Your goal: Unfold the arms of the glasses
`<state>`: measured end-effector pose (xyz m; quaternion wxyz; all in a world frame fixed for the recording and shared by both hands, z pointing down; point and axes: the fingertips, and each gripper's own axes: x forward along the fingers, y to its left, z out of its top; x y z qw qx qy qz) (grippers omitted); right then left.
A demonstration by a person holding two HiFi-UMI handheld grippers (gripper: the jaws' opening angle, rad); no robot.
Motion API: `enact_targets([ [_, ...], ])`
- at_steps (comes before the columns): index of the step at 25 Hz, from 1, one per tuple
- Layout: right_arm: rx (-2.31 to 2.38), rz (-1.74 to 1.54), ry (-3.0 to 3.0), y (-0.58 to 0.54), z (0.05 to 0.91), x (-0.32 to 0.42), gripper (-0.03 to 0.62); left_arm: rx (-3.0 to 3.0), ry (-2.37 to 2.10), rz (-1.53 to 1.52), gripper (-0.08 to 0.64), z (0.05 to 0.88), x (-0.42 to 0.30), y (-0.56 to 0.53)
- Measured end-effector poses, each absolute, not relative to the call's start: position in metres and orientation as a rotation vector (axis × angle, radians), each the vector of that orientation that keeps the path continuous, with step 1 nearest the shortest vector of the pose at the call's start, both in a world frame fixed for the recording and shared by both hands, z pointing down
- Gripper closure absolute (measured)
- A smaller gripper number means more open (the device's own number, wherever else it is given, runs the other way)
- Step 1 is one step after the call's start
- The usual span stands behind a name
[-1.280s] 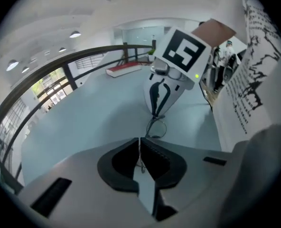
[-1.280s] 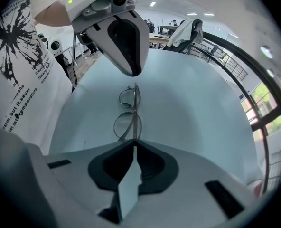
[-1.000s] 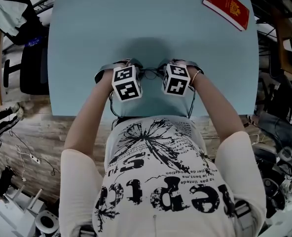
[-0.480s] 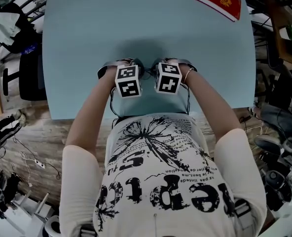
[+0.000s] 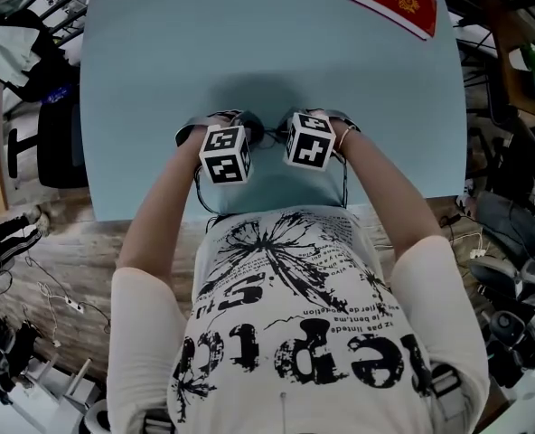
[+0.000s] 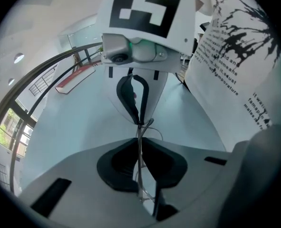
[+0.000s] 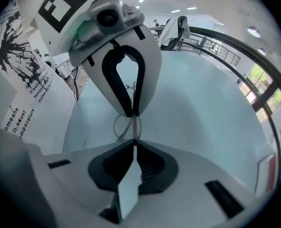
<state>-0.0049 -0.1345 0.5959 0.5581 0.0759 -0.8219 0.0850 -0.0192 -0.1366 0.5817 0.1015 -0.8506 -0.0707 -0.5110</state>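
Observation:
The glasses (image 5: 266, 135) are thin wire-framed and sit low over the pale blue table (image 5: 159, 61), between my two grippers, which face each other tip to tip. In the left gripper view my left gripper (image 6: 139, 161) is shut on a thin wire part of the glasses (image 6: 141, 129). The right gripper (image 6: 139, 119) pinches the same frame just beyond. The right gripper view shows my right gripper (image 7: 133, 161) shut on the glasses (image 7: 125, 127), with the left gripper (image 7: 131, 112) opposite. From the head view only the marker cubes (image 5: 225, 155) (image 5: 309, 141) show, and they hide the jaws.
A red booklet (image 5: 392, 1) lies at the table's far right corner. The table's near edge (image 5: 276, 208) runs just below the hands, against the person's printed shirt. A dark chair (image 5: 51, 134) stands left of the table, and cables and gear clutter the floor at both sides.
The left gripper's marker cube has rolled and shifted slightly left and toward the person. The right gripper has stayed where it was.

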Motion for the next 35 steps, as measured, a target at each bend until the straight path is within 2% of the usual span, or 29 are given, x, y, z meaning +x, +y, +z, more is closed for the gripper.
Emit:
enact_targets([
  [11,0.190,0.187,-1.873,-0.127,0.604,0.013,0.558,-2.637,-0.174,-1.365,0.528,0.564,-0.018,-0.138],
  [35,0.272,0.221,-1.793,-0.129,0.603,0.048,0.557,-2.727,-0.006,-1.460,0.532,0.545,-0.065,-0.151],
])
